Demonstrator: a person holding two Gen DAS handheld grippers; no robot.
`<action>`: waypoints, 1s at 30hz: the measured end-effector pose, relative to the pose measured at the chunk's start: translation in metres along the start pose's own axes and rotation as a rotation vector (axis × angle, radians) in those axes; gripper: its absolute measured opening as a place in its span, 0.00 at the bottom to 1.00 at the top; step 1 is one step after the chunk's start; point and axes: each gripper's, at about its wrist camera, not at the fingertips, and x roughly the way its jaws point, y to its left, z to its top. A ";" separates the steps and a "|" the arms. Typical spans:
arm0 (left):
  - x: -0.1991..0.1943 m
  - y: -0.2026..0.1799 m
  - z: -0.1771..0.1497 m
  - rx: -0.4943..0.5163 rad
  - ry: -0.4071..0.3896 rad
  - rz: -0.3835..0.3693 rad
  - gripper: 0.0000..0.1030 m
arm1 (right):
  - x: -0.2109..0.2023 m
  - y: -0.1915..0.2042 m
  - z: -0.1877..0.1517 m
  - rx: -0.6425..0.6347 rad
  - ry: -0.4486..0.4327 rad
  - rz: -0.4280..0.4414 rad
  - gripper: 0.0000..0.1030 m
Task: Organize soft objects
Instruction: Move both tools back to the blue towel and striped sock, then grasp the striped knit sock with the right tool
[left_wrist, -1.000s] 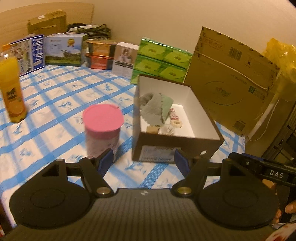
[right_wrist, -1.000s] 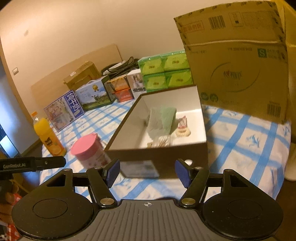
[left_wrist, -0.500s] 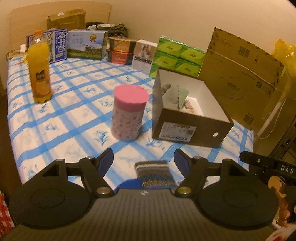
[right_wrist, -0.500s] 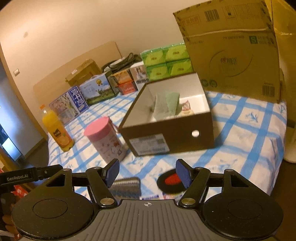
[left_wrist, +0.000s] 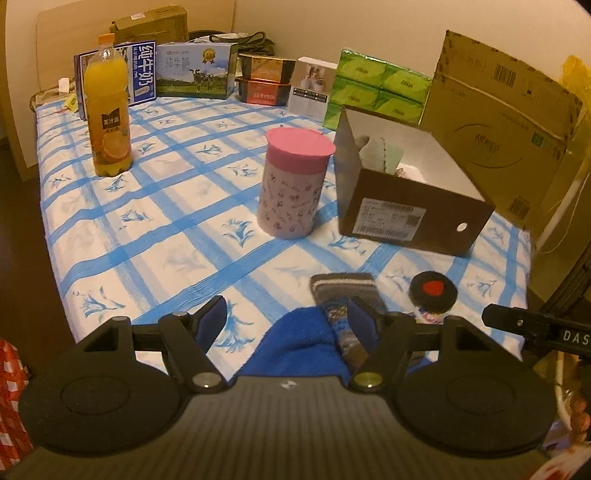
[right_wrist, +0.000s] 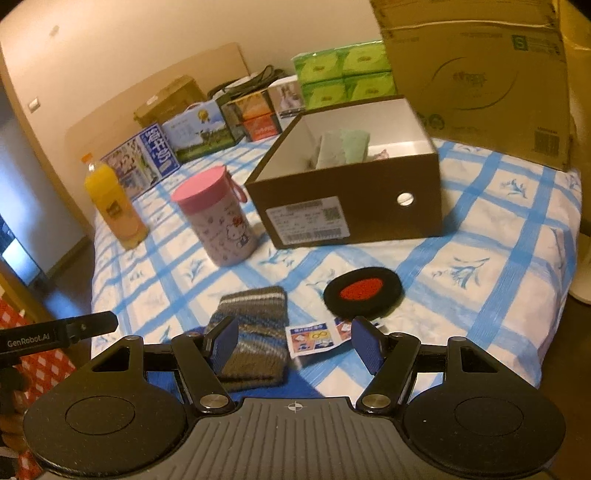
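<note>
Striped knit sock (right_wrist: 255, 332) lies flat on the checked bedsheet (right_wrist: 480, 266), near front edge, at 7 o'clock of the brown shoebox (right_wrist: 351, 210). In right wrist view its lower part sits partly behind the left finger of the right gripper (right_wrist: 293, 341). Blue fleece item (left_wrist: 299, 343) touches/overlaps the sock's near end; in left wrist view it fills the gap between the fingers of the left gripper (left_wrist: 284, 321), can't tell if pads touch it. Black round pad w/ red centre (right_wrist: 364, 291) at 3 o'clock of sock, apart from it, flat on sheet. Small printed sachets (right_wrist: 314, 338) just below the pad, between R gripper fingers, not gripped.

Shoebox open-top, white inside, holds pale green cloths (right_wrist: 343, 147) leaning upright against its left wall, plus sth small, unclear. Pink-lidded Hello Kitty canister (right_wrist: 218, 218) upright at 9 o'clock of box, just beside. Orange juice bottle (right_wrist: 110, 206) further at 9 o'clock, well apart.

L gripper: jaws wide apart, nothing clamped. R gripper: jaws wide apart, holding nothing, hovering over sock/sachets.

Back of bed at 12 o'clock: green tissue packs (right_wrist: 343, 72), milk cartons (right_wrist: 147, 158), large cardboard box (right_wrist: 480, 81) at 1 o'clock behind shoebox.
</note>
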 end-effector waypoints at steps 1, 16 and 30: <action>0.001 0.000 -0.002 0.006 0.004 0.011 0.67 | 0.002 0.002 -0.002 -0.008 0.005 0.000 0.66; 0.027 0.008 -0.023 0.010 0.090 0.026 0.67 | 0.032 0.031 -0.022 -0.106 0.081 0.028 0.66; 0.044 0.012 -0.032 0.009 0.129 0.045 0.67 | 0.058 0.058 -0.032 -0.237 0.101 0.041 0.67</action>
